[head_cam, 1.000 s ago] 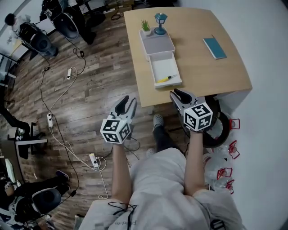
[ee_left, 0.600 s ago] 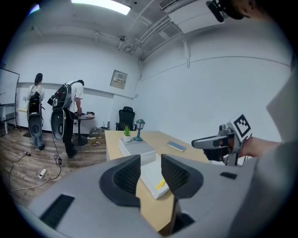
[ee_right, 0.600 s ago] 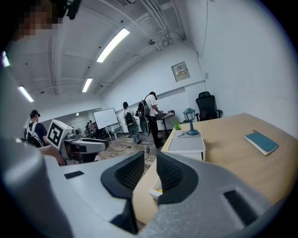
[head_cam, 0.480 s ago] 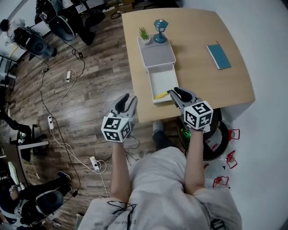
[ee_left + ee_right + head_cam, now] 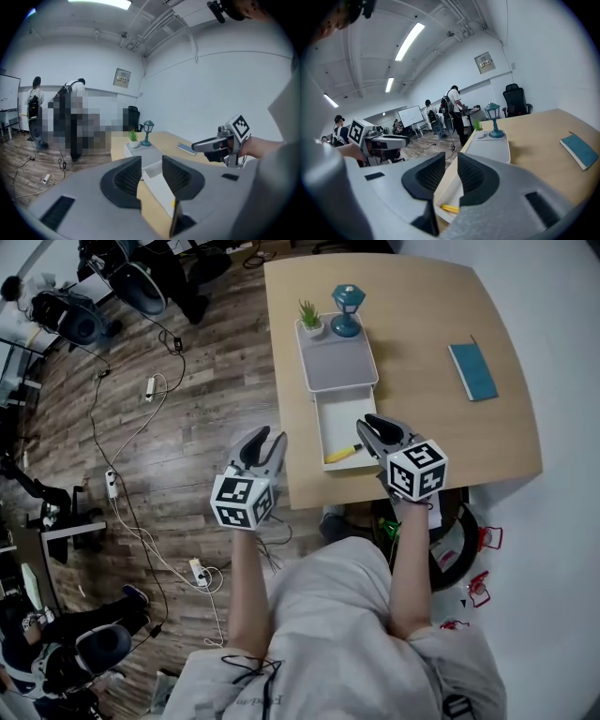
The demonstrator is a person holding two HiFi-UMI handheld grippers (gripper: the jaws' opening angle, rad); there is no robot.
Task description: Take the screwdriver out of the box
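The drawer (image 5: 336, 418) is open upward; lamp (image 5: 347, 306) and plant (image 5: 308, 315) stand behind.

Yellow screwdriver (image 5: 342, 454), white box (image 5: 332, 418), teal book (image 5: 473, 371) (table (image 5: 422, 324) tan wood).

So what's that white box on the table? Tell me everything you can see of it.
The box is a flat, white, plastic-looking case with a greyish top. It lies on the wooden table, by the edge nearest the person. Its shallow drawer is pulled out toward that edge, and a yellow screwdriver lies slantwise at the drawer's near end. A small potted plant and a blue lamp stand on the far end of its top.
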